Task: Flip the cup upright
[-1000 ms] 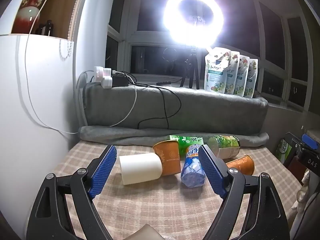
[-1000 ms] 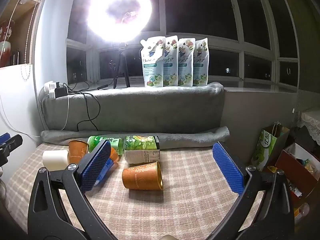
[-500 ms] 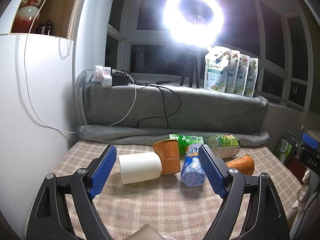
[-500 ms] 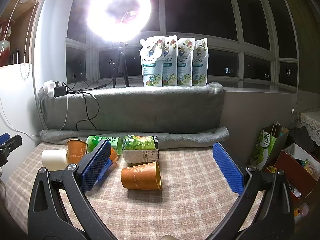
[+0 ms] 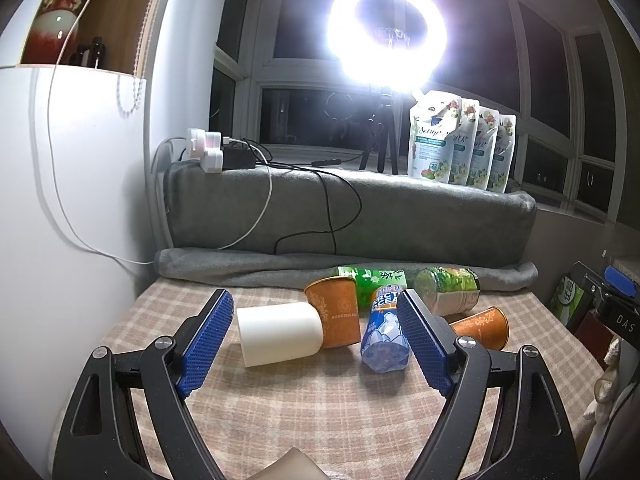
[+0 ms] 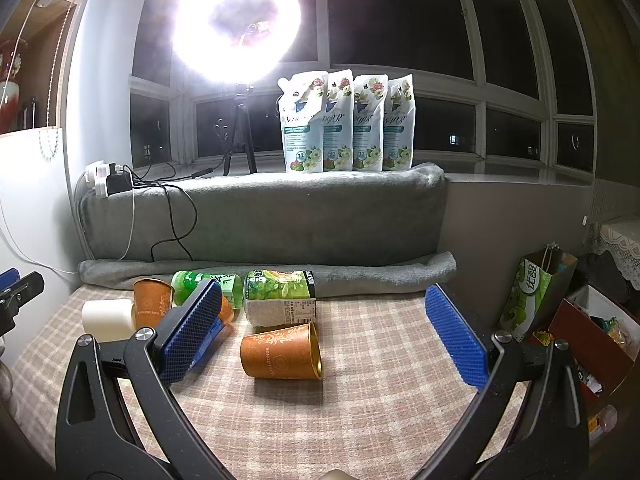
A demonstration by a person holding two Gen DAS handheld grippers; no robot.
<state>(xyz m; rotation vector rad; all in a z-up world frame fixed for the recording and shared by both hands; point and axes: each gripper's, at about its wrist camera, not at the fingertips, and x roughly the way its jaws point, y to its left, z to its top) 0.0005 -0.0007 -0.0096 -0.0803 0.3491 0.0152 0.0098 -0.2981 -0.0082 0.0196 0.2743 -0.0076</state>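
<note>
A white cup [image 5: 280, 333] lies on its side on the checked cloth, and shows small in the right wrist view [image 6: 107, 319]. An orange paper cup [image 5: 334, 316] stands upright behind it. A second orange cup [image 6: 281, 352] lies on its side, mouth to the right; in the left wrist view it [image 5: 482, 326] is partly hidden by my right finger. My left gripper [image 5: 314, 342] is open, hovering in front of the white cup. My right gripper [image 6: 322, 338] is open, with the fallen orange cup between its fingers' lines, a little ahead.
A blue water bottle [image 5: 385, 334], a green tea bottle [image 5: 378, 282] and a green-labelled bottle [image 6: 280, 296] lie on the cloth. A grey blanket [image 6: 260, 216] with cables runs behind. Detergent pouches [image 6: 346, 120] and a ring light stand on the sill. Boxes and a bag [image 6: 536, 300] sit right.
Both grippers have eased slightly back and up; the objects sit a touch lower in view. Nothing on the cloth has moved, and both grippers stay open.
</note>
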